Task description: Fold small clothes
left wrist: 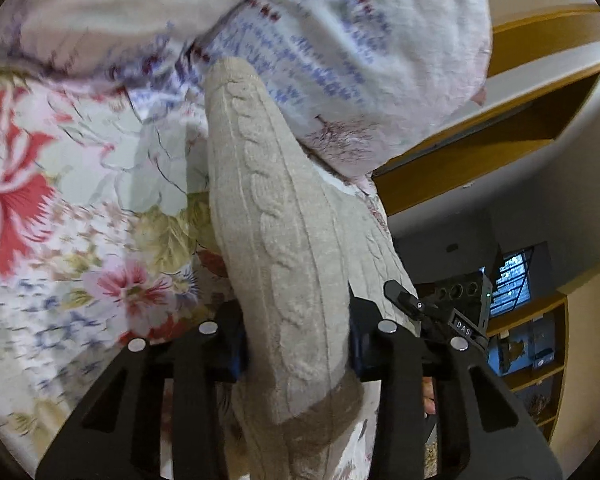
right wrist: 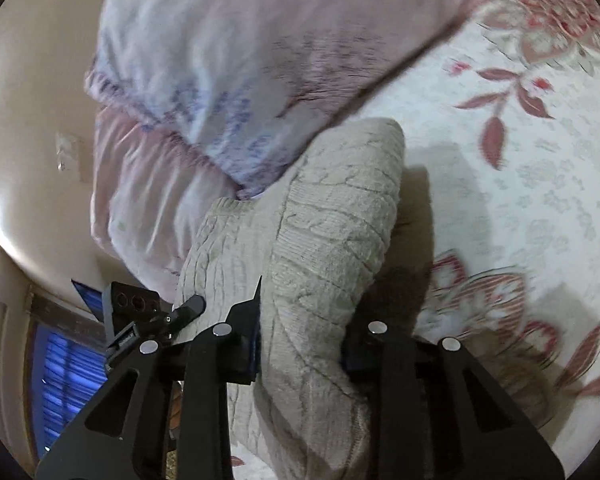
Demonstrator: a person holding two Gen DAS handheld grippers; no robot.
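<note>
- The left gripper [left wrist: 298,344] has its jaws clenched on a bunched fold of the beige cable-knit garment [left wrist: 276,248]; the knit fills the gap between the blue pads and presses against both.
- From that grip the garment runs away from the camera in a long ridge, up toward the pillow [left wrist: 340,60] with its blue and dark red print; its far tip lies against the pillow's lower edge.
- The right gripper [right wrist: 300,344] also has its jaws clamped on the same garment [right wrist: 324,216]; thick knit is squeezed between its pads and bulges out beyond them.
- In the right wrist view the cloth stands up from the jaws as a folded hump, its far corner raised beside the pillow [right wrist: 228,64]; a shadow falls on the sheet to its right.
- The garment lies on the bed, on a floral bedsheet [left wrist: 60,184] with red and pink flowers, near the pillow end; in the right wrist view the sheet [right wrist: 520,184] is pale with red leaves.
- Each gripper shows at the edge of the other's view, close beside it.
- A wooden shelf [left wrist: 540,340] and a window stand off the bed's side; both pictures are motion-blurred.
</note>
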